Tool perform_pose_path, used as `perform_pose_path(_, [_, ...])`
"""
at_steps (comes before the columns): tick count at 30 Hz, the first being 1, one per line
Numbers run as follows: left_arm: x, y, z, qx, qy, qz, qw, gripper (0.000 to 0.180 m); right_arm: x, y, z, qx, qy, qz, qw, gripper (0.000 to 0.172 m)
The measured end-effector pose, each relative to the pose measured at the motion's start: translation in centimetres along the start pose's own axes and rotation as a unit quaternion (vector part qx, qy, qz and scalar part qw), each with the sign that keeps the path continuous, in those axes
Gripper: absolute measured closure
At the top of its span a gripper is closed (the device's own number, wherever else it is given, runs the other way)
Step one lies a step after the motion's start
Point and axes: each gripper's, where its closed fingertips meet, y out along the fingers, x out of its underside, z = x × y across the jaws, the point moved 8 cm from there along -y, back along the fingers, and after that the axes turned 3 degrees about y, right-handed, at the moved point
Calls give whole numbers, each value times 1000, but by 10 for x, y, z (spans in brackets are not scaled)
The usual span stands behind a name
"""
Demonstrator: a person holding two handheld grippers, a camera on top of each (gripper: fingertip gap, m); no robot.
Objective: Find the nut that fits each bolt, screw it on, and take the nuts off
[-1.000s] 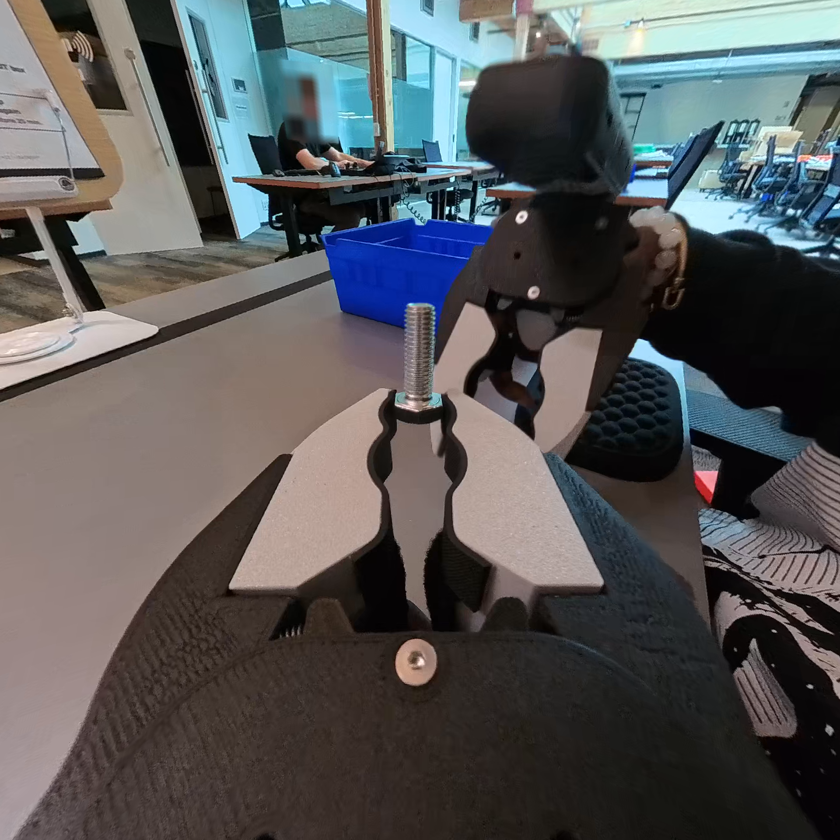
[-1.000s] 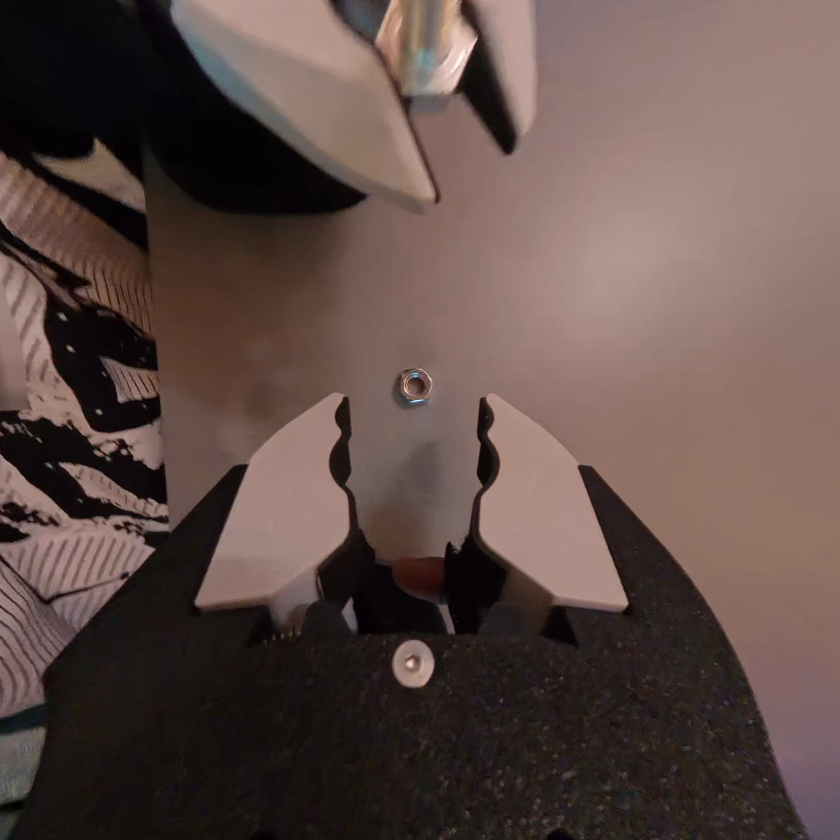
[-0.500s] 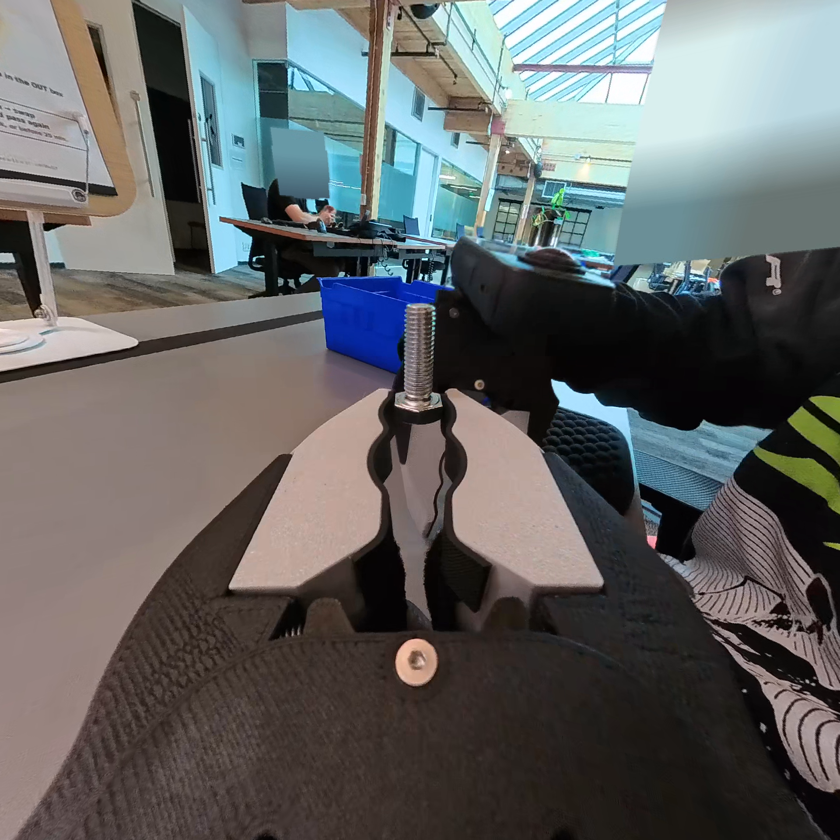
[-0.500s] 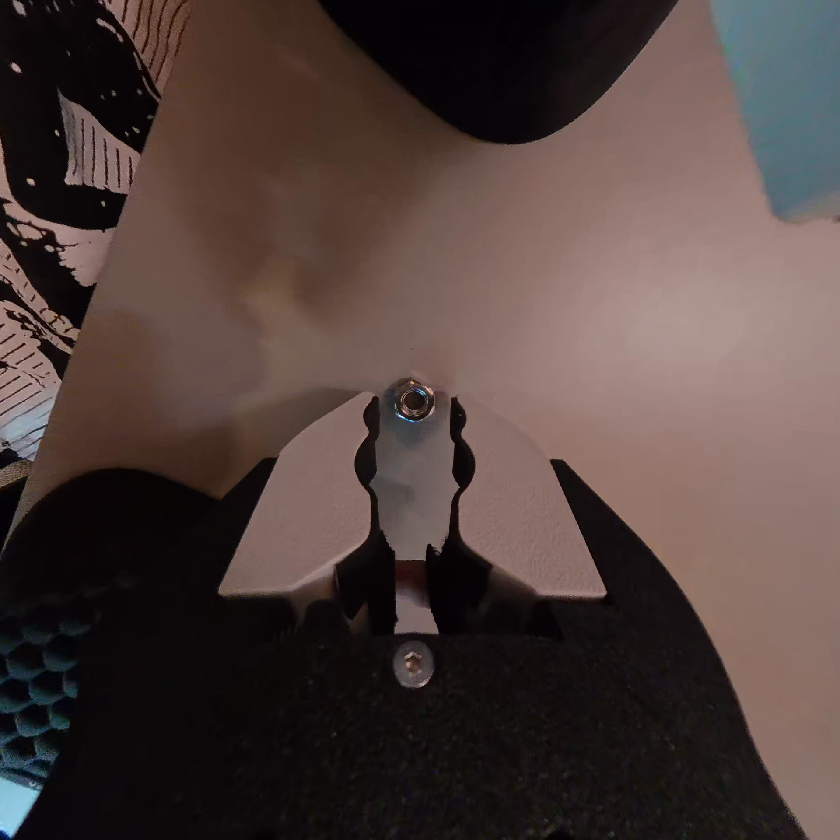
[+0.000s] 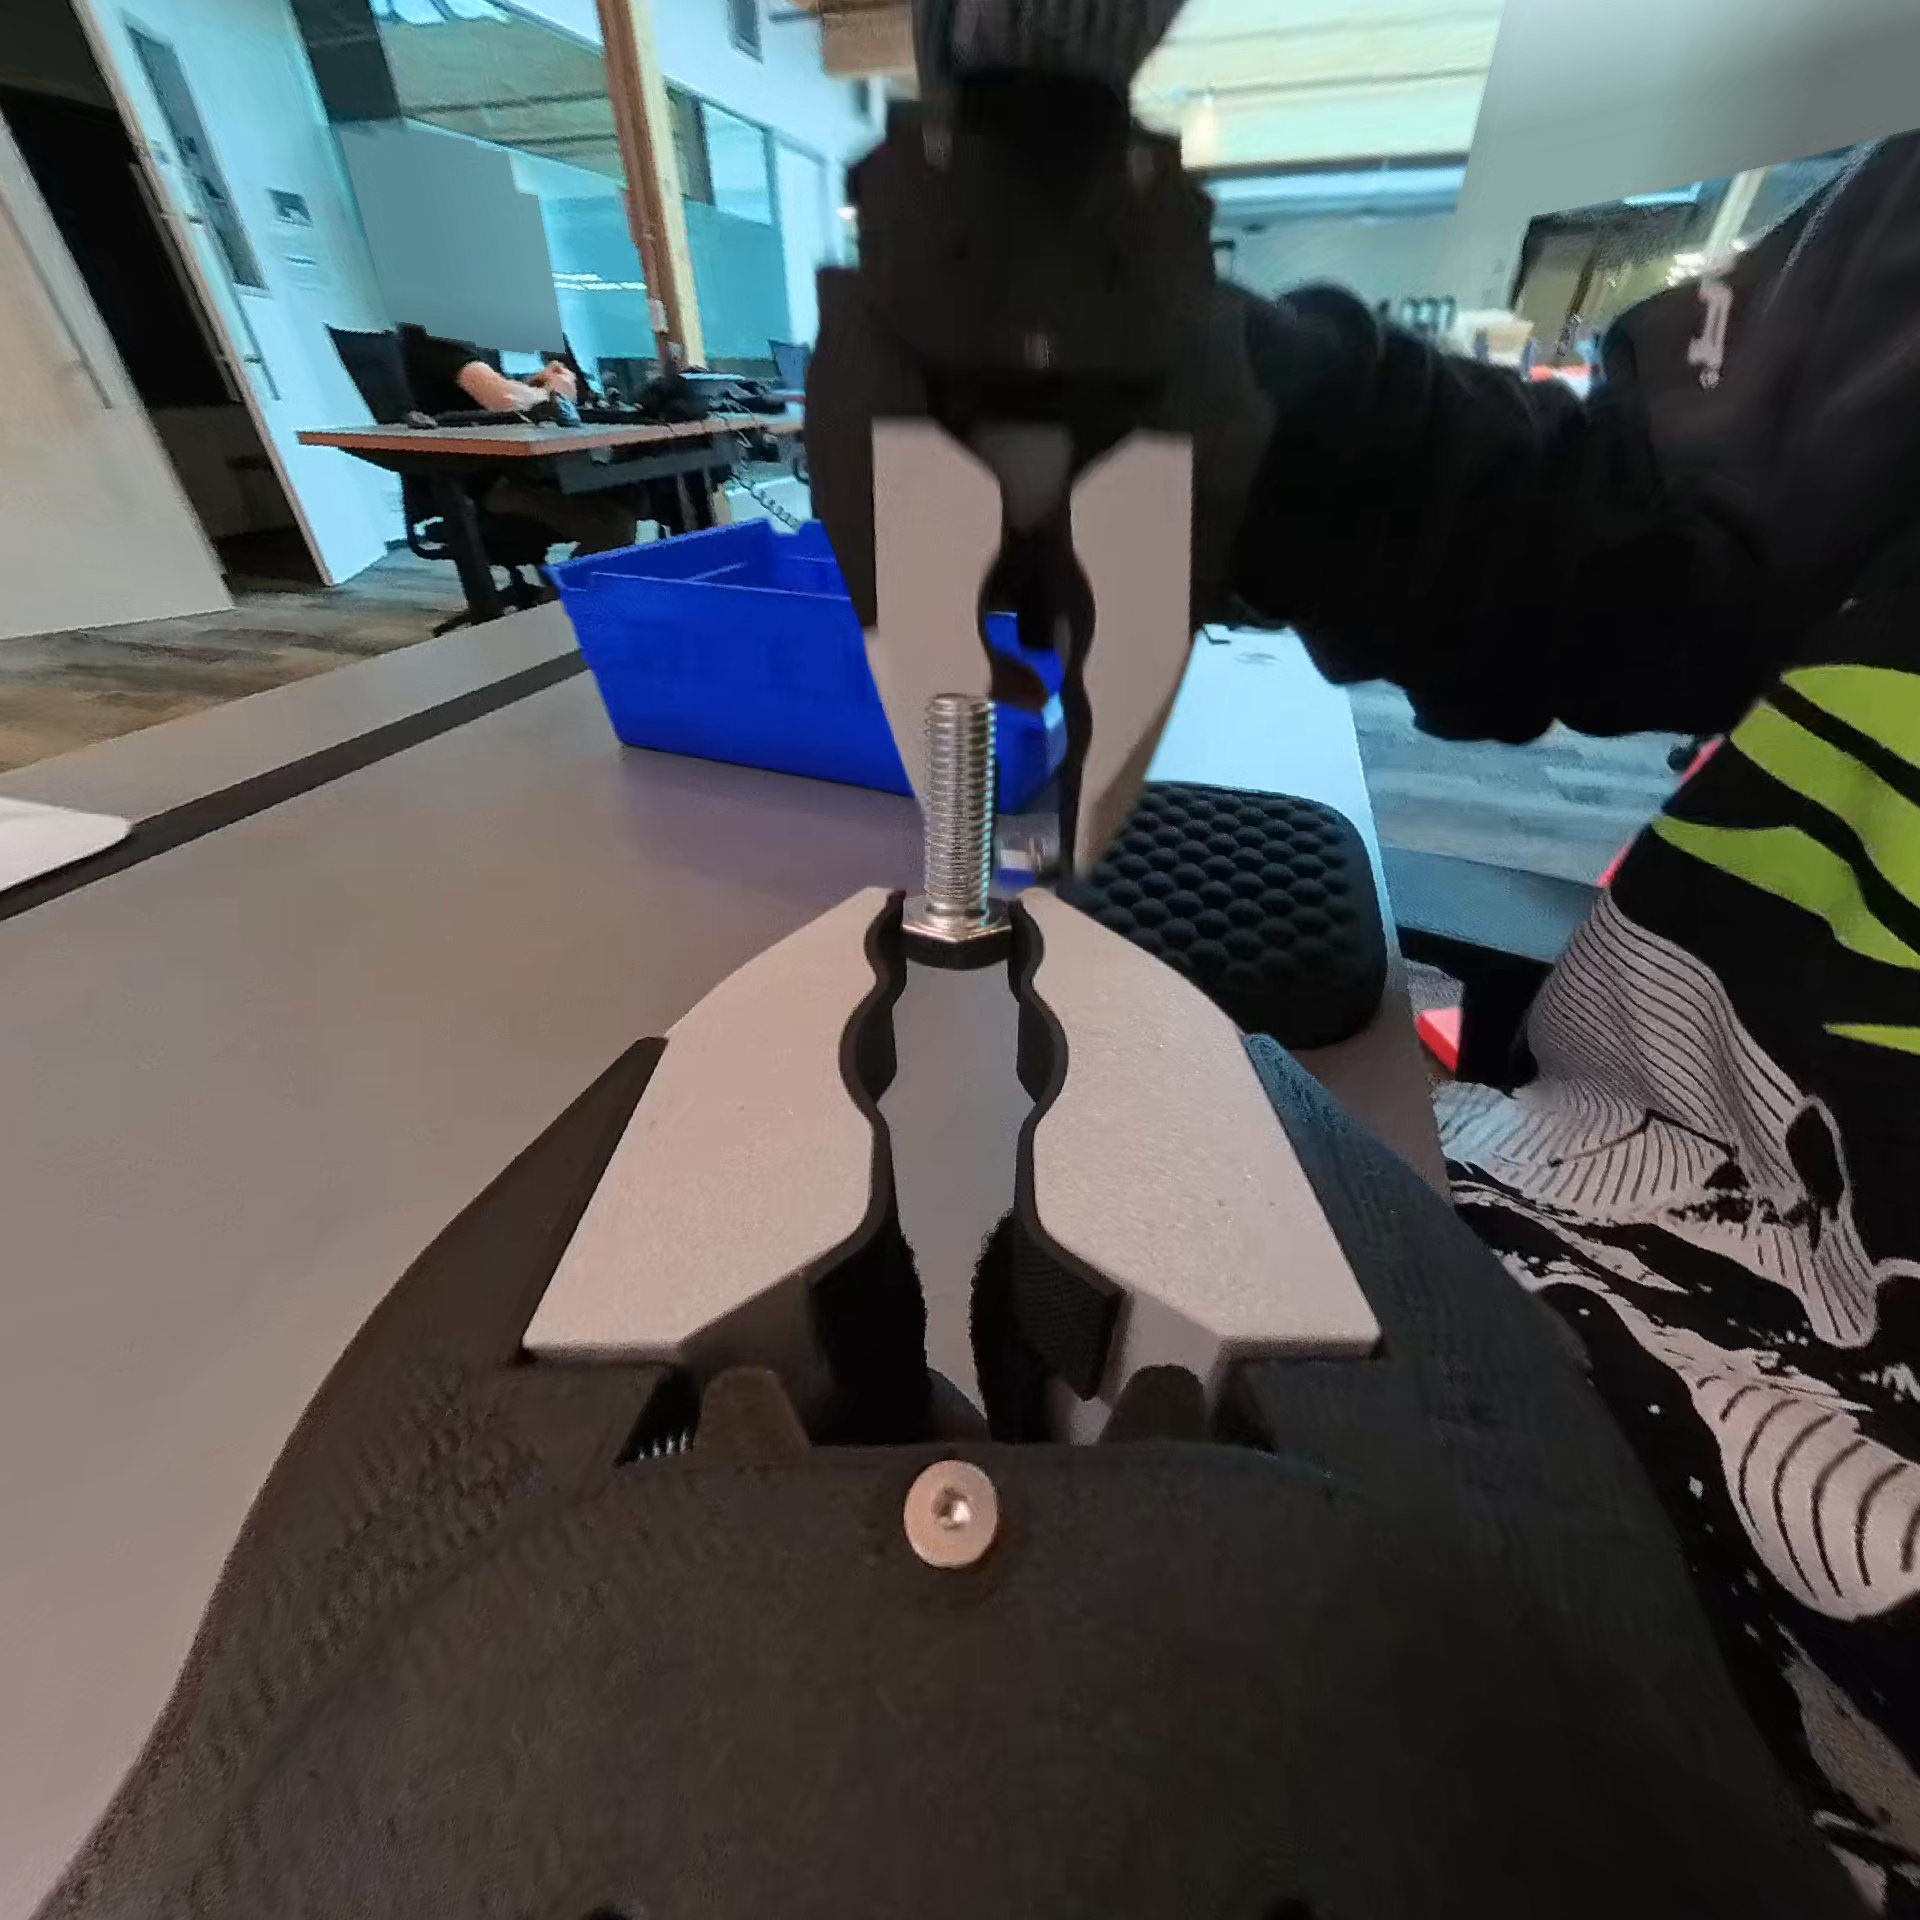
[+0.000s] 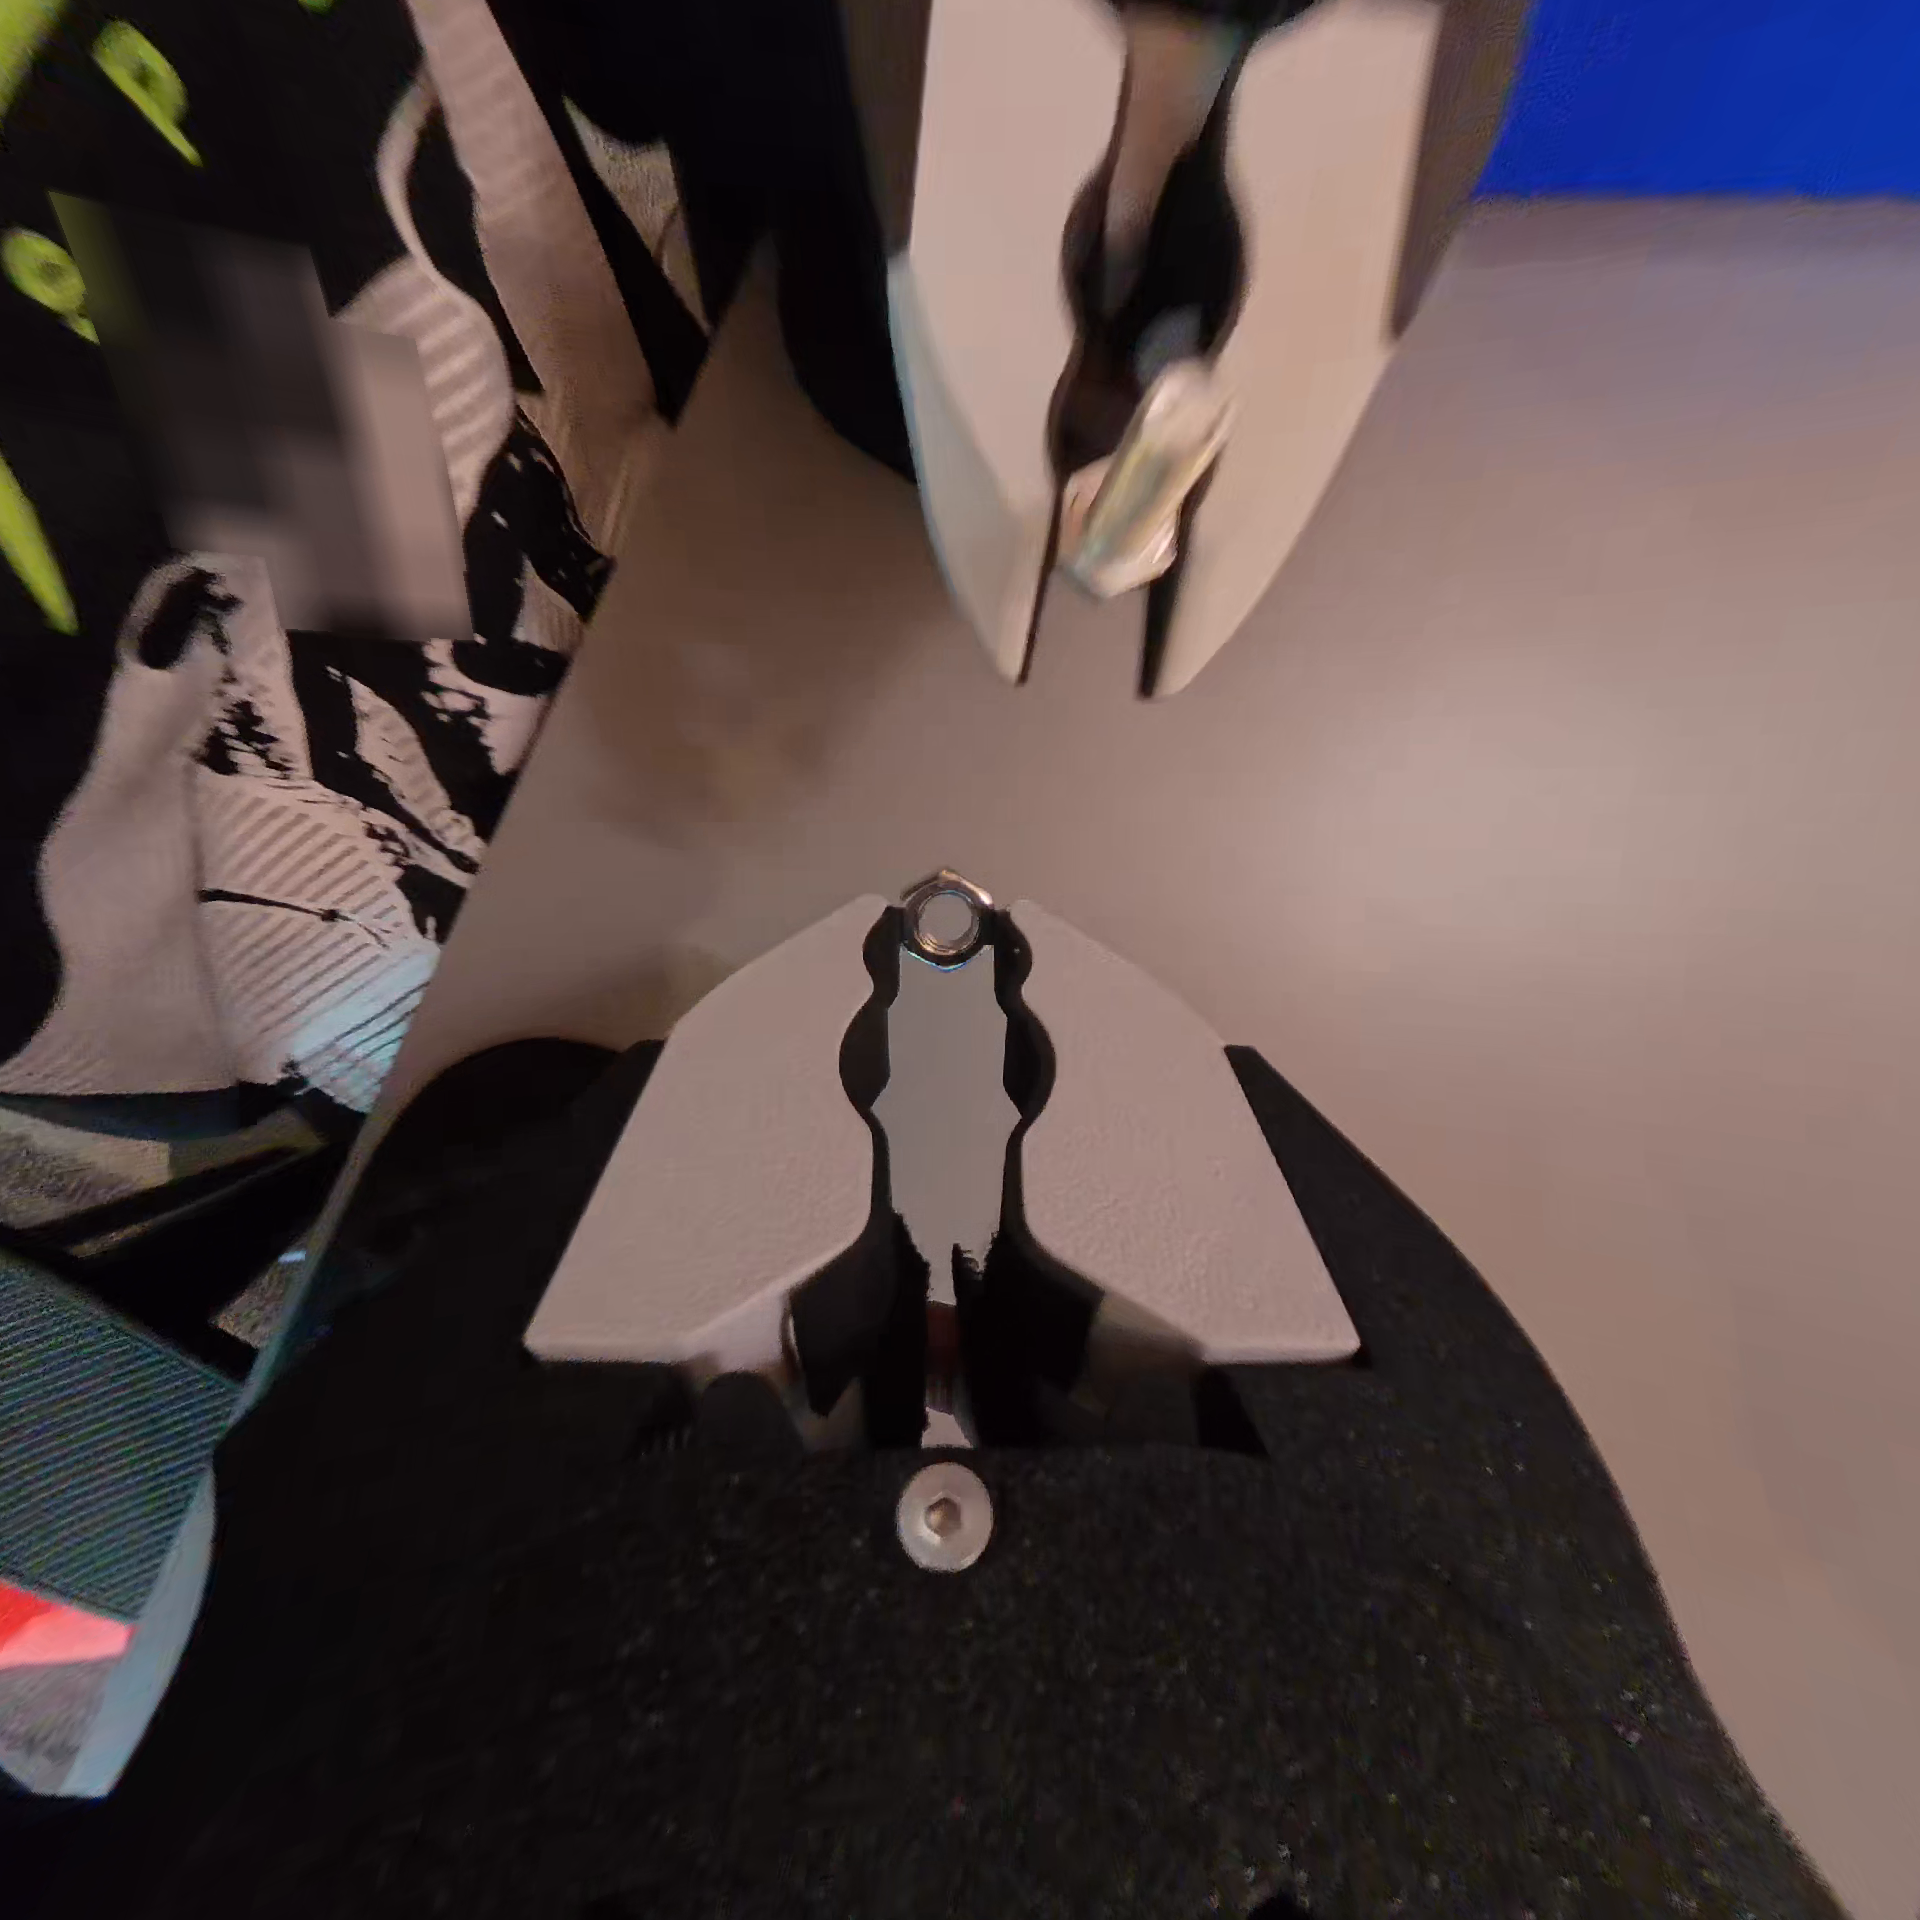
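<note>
Okay, left wrist view first: my left gripper [image 5: 954, 935] is clamped on the hex head of a silver bolt [image 5: 958, 800], both pads pressed against the head's flats, threaded shank standing straight up from the tips. My right gripper [image 5: 1023, 862] comes down from above just beyond the bolt, fingers [image 5: 1127, 623] pointing down, tips just right of the shank near its lower threads; something small and shiny sits at those tips but it's too blurred here to call. Behind it, a blue bin [image 5: 727, 665] on the grey table [image 5: 312, 987], and a black honeycomb-textured pad [image 5: 1236, 914] at the table's right edge. My black sleeve [image 5: 1455, 540] reaches in from the right. Far back, a person sits at a desk [image 5: 540, 436]. Right wrist view: looking down at the table [image 6: 1507, 831], my right gripper [image 6: 943, 925] is closed on a small silver hex nut [image 6: 943, 923], pinched at the very tips, pads touching both sides, hole facing the camera. Above, blurred, the left gripper [image 6: 1101, 665] points toward me with the bolt [image 6: 1138, 499] between its fingers, well apart from the nut in this view. Blue bin [image 6: 1714, 94] in the top right corner, my patterned clothing [image 6: 260, 831] on the left.
</note>
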Motion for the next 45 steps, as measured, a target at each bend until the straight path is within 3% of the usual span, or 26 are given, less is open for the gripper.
perform_pose_path(6, [-2,14,16,56,12,-18,998,162,-35,-54,-12,10,-50,34,998,154])
perform_pose_path(16, [2,19,30,163,-13,-16,986,162,-73,-32,-20,-92,-181,-24,979,154])
perform_pose_path(34, [2,17,30,174,-14,-2,985,162,-76,-22,-17,-116,-207,-53,970,154])
perform_pose_path(45, [2,18,25,127,-35,-3,991,162,-73,-24,-7,-97,-169,-60,979,154])
